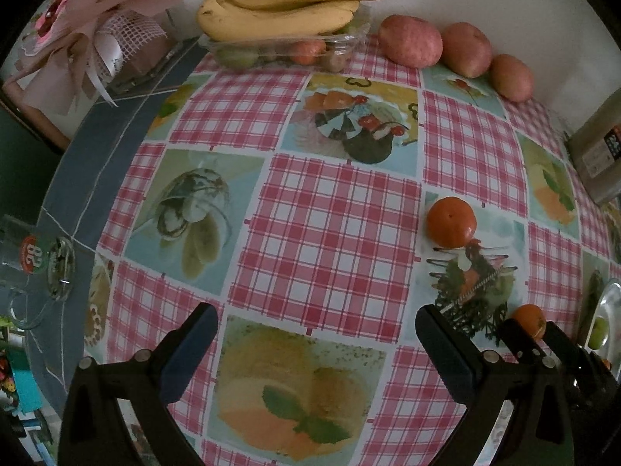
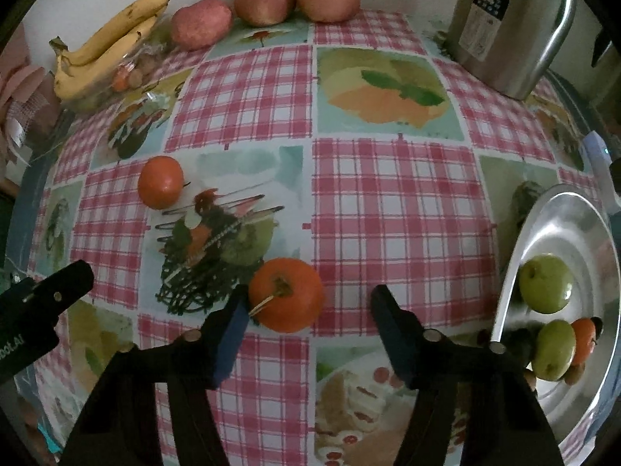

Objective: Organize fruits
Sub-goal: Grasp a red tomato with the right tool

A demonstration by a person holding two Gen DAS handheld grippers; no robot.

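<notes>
The near orange serves as landmark, lying on the bench with its checked and picture-printed cloth. The right gripper straddles it, jaws half-wide: the left one touches its side, the right one stands apart, so nothing is clamped. A second orange sits beyond it to the left. Right of the near orange, a metal plate holds two green fruits and a small orange one. The left gripper, left of that orange, hangs with jaws wide over bare cloth. Far behind lie bananas and three apples.
</notes>
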